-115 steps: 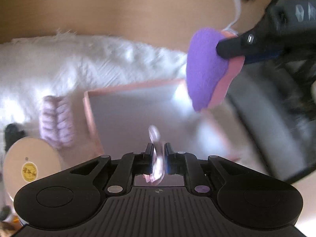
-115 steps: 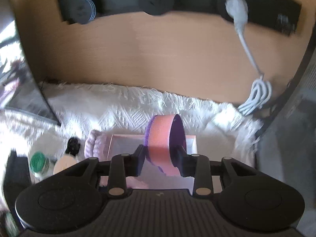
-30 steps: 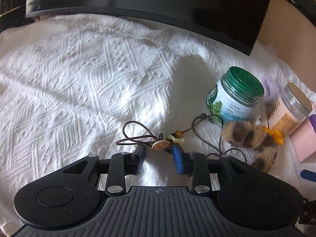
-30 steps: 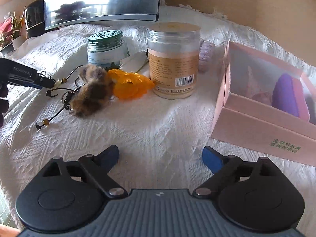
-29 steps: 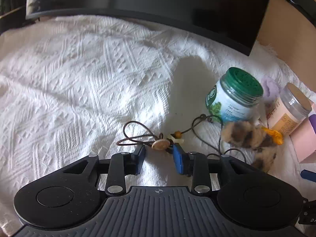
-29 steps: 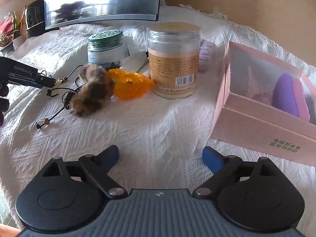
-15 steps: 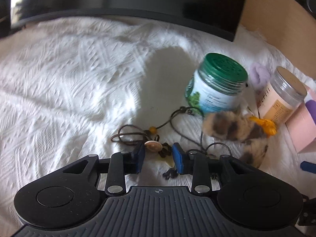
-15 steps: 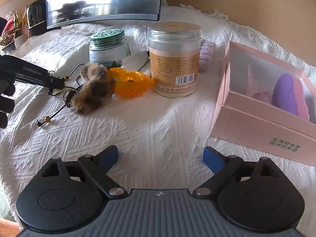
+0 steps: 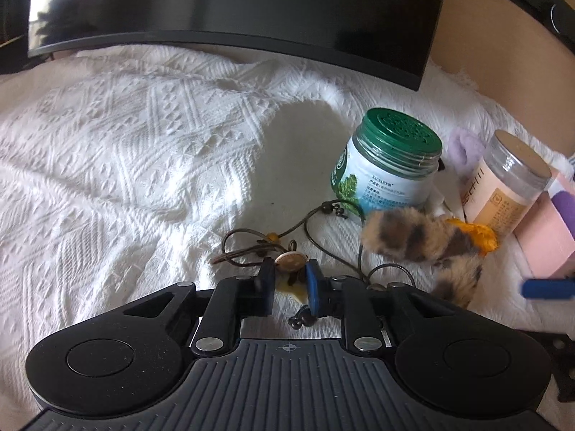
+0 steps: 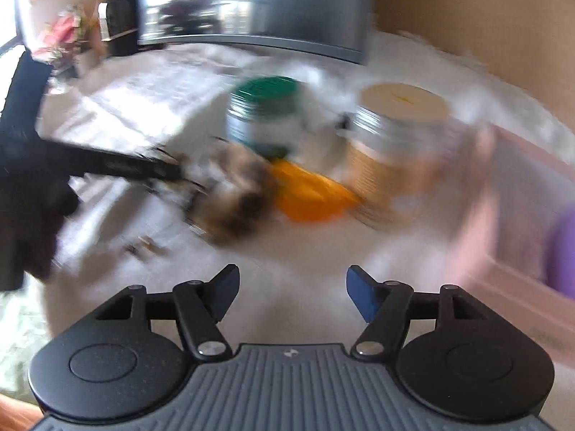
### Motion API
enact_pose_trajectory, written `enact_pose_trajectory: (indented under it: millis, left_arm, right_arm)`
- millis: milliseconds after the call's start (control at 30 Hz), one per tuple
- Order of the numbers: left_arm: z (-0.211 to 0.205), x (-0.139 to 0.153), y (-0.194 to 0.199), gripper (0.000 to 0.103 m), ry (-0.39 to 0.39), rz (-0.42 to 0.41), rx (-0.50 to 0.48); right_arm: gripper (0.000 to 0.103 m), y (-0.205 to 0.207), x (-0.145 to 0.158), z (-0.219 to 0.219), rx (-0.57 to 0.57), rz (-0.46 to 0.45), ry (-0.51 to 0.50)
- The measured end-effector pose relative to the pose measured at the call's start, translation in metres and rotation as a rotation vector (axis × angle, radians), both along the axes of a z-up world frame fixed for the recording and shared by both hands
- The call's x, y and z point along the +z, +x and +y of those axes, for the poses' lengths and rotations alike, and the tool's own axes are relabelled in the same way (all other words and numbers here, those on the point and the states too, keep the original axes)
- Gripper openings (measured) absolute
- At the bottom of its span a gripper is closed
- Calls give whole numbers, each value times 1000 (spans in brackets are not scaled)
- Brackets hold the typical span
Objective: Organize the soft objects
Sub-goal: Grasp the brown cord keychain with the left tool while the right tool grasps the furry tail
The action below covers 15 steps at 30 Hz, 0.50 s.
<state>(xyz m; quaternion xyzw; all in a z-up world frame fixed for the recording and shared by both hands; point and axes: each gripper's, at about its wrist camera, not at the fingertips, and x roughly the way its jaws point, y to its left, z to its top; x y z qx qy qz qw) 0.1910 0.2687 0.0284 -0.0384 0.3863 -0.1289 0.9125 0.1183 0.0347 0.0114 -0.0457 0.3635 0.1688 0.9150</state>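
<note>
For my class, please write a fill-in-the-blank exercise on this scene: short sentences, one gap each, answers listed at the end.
1. The jar beside the leopard-print furry scrunchie has a ____ lid.
2. The left gripper is closing around a round ____ on the brown cord.
3. The purple sponge lies inside a ____ box.
4. The right gripper has ____ between its jaws.

Missing words: green; bead; pink; nothing

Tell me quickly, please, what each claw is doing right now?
Left claw: closing around the cord necklace; a firm grip cannot be told.
Right claw: closing, nothing between its fingers.
</note>
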Motion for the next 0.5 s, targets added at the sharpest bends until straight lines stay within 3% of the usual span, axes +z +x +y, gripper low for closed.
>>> enact_pose_trajectory:
  millis: [167,200,233,300,400,500]
  left_arm:
    - [17,6,-16,21,-41,-6,28]
    - [21,8,-18,21,-43,-8,37]
    - [26,10,-22,21,-44,-11,51]
    - [38,18,-26,21,-49,-30,81]
    - [56,41,-27,21,-50,-86,116]
    - [69,70,-19,21,-34,-154,126]
  right_arm:
    - [68,43,7,32,-5,59,72]
    - [64,51,5,36,-16,77,79]
    - [44,58,3,40,-22,91,80]
    - [17,69,0,52,-4,131,48]
    - [12,73,20,64,66,150,50]
    - [10,75,68,71,138,91,65]
